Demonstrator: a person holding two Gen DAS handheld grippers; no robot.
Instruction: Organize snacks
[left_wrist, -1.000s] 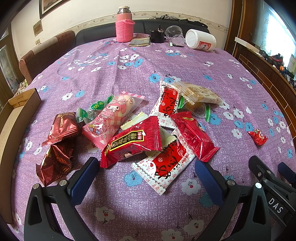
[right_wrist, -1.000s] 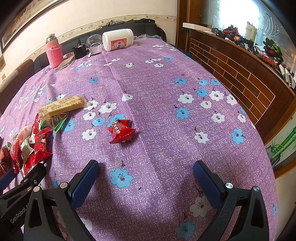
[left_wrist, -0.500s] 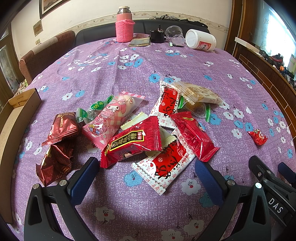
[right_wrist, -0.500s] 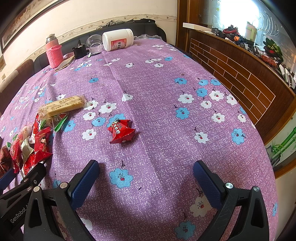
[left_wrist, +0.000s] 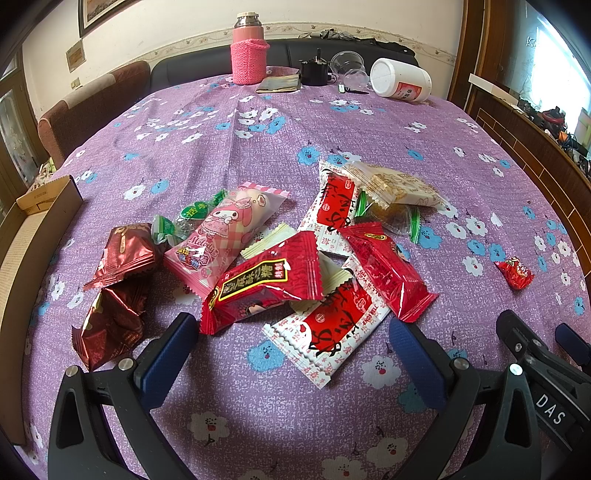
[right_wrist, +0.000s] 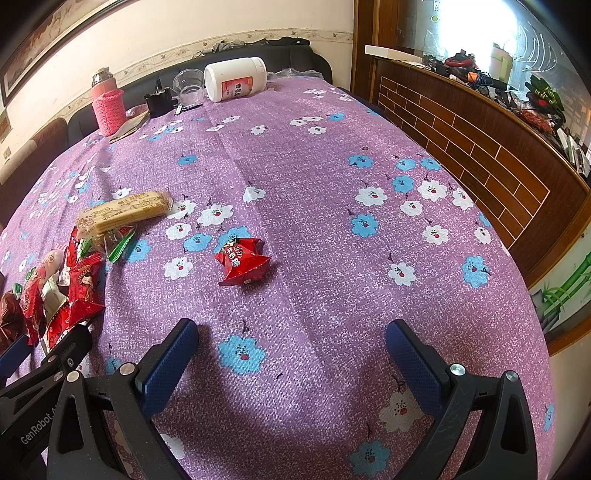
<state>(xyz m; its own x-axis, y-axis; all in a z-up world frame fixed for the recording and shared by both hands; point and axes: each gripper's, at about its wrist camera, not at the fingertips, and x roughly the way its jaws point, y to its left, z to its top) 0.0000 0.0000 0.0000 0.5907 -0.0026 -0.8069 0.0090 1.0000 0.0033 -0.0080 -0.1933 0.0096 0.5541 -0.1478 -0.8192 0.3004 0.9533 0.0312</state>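
Floral purple tablecloth (left_wrist: 258, 147) carries a loose pile of crinkly foil and plastic snack packets (left_wrist: 295, 258) just ahead of the left gripper (left_wrist: 291, 343), jaws spread, empty. Right gripper (right_wrist: 291, 350) likewise wide apart, facing one small red packet (right_wrist: 242, 262) lying apart. Judged light, soft, slippery (pinch a crimped end seam).

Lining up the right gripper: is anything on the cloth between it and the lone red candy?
Nothing: in the right wrist view, only bare flowered tablecloth lies between the open right gripper and the red candy.
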